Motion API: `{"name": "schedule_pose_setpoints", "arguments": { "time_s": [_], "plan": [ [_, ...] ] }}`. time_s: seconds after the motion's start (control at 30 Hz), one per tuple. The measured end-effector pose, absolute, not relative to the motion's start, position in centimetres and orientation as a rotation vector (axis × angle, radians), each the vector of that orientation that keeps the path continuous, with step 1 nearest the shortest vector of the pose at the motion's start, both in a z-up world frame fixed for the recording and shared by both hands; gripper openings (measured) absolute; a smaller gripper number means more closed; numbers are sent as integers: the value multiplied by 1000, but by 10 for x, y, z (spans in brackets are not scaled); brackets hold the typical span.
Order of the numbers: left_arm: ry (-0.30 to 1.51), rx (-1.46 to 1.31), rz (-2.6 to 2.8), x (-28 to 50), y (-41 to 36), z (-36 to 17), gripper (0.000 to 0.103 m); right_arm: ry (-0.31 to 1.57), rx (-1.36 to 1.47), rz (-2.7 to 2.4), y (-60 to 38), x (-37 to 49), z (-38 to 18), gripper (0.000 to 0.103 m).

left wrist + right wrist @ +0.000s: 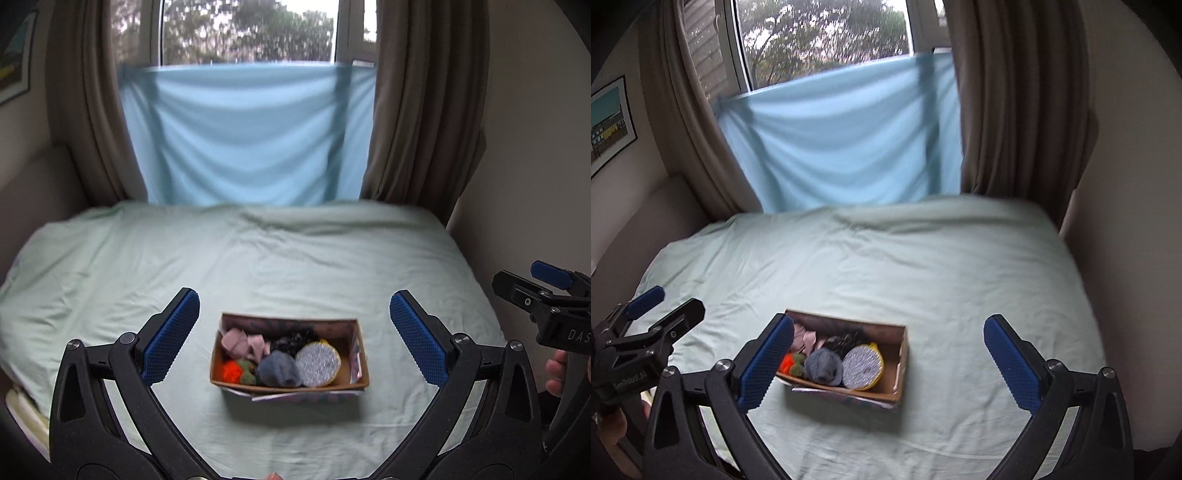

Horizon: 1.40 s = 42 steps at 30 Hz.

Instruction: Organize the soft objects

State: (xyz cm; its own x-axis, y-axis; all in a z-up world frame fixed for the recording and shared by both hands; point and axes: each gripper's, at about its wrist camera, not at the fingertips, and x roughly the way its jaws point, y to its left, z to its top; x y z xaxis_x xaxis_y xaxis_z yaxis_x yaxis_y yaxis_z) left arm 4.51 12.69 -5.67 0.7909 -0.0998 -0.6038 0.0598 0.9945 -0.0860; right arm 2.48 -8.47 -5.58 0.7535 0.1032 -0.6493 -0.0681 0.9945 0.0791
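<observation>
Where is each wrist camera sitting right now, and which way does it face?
Left wrist: above the near edge of the bed, facing the window; open left gripper frames the cardboard box; right gripper and fingers at right.
Right wrist: further right, same heading; open right gripper, left gripper at left.
Shared: box, bed, blue cloth.

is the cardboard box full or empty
Nearly full: the cardboard box holds a grey sock ball, a silver scrubber, pink cloth and more, with some room at its right end.
</observation>
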Motion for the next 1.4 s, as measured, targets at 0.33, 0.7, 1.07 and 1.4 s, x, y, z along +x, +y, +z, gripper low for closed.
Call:
{"name": "schedule_pose_setpoints", "arguments": {
  "time_s": [0.33, 0.7, 1.07, 1.4],
  "plan": [
    [484, -48, -61, -13, 114, -2, 103, 581, 47, 14, -101, -29, -15, 102],
    [444, -34, -58, -30, 113, 2, 103, 507, 16, -7, -99, -46, -2, 102],
    [433, -22, -69, -28, 107, 1, 103, 503, 20, -14, -102, -44, -3, 102],
    [420, -15, -88, -26, 102, 2, 103, 504, 21, -18, -104, -41, -2, 102]
  ]
}}
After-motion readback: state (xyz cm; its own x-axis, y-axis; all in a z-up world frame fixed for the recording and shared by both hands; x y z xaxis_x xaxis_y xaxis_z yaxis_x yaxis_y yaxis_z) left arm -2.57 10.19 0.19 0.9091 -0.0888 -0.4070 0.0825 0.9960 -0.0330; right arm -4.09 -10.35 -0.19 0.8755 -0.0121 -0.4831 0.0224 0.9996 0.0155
